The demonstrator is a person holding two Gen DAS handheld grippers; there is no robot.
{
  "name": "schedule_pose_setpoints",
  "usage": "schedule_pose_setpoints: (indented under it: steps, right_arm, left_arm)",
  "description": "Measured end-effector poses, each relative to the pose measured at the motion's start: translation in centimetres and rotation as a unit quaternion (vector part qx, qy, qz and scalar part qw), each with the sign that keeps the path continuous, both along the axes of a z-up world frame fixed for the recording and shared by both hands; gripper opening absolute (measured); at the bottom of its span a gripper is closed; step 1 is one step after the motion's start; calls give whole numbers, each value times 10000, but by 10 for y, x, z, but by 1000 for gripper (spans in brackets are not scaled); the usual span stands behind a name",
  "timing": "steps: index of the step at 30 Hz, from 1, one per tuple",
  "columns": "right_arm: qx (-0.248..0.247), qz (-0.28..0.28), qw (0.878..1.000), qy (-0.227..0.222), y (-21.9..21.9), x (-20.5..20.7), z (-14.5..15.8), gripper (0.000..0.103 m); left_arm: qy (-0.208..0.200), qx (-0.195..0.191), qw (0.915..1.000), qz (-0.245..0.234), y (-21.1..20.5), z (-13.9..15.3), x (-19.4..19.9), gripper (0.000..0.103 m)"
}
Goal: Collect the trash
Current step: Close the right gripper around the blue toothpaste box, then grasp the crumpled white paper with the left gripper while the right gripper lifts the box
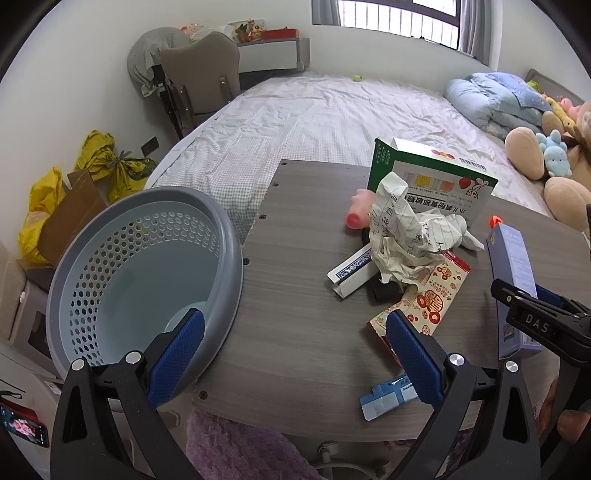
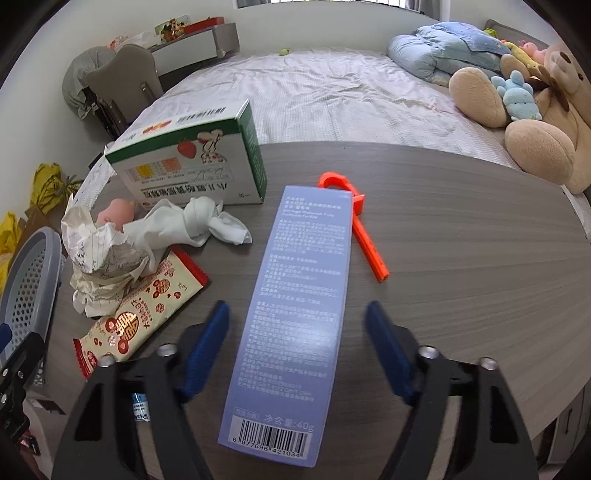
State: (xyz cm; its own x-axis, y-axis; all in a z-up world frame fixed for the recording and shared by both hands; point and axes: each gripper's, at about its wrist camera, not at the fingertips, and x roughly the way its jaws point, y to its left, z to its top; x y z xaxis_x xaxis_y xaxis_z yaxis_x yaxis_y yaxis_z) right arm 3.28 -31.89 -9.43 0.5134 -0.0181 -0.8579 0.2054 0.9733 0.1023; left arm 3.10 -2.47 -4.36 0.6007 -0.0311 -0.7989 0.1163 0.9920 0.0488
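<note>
Left-wrist view: basket [image 1: 147, 266] at nine o'clock holds nothing; the trash is uncollected. Left gripper [image 1: 295, 354] gapes, holding nothing; right gripper [image 2: 297, 347] straddles the blue box [image 2: 295, 314], pads clear.

Lighting: even, bright daylight from the barred window [image 1: 399, 16] at the far wall. Shadows: soft, short. Glare: pale sheen on the tall lilac cardboard box [image 2: 295, 325]. Blur: right hand-held gripper [image 2: 297, 343] pads smeared. Distortion: strong fisheye bending, black corners.
</note>
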Motion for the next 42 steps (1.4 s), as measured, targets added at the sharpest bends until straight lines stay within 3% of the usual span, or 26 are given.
schedule_pose_setpoints:
  steps: [4, 6, 16, 21, 26, 34, 36, 40, 42]
  right_arm:
    - [-38, 161, 9999, -15, 5, -2, -2, 47]
    - [16, 240, 9997, -60, 7, -4, -1, 44]
    - [317, 199, 9986, -376, -6, -33, 17, 43]
    - [375, 146, 9978, -522, -17, -47, 27, 43]
    - [524, 113, 9966, -624, -24, -54, 31, 43]
    - [755, 129, 9950, -646, -31, -54, 27, 43]
    - [803, 111, 9947, -638, -33, -54, 25, 43]
    - [870, 97, 9942, -622, -36, -53, 22, 43]
    - [879, 100, 9941, -626, -36, -53, 21, 43]
  left_arm:
    - [2, -25, 10000, -26, -1, -2, 0, 97]
    - [4, -57, 10000, -42, -1, -2, 1, 97]
    - [-57, -155, 9995, -258, -20, -1, 11, 97]
    - [-6, -412, 9979, -498, -38, -1, 23, 97]
    - [-160, -262, 9975, -629, -61, -3, 33, 97]
    - [-166, -343, 9972, -643, -76, -14, 54, 96]
    - [-167, -359, 9970, -663, -78, -16, 56, 92]
    - [-112, -279, 9967, -751, -82, -18, 57, 63]
    - [-104, -312, 9966, -749, -81, -19, 57, 60]
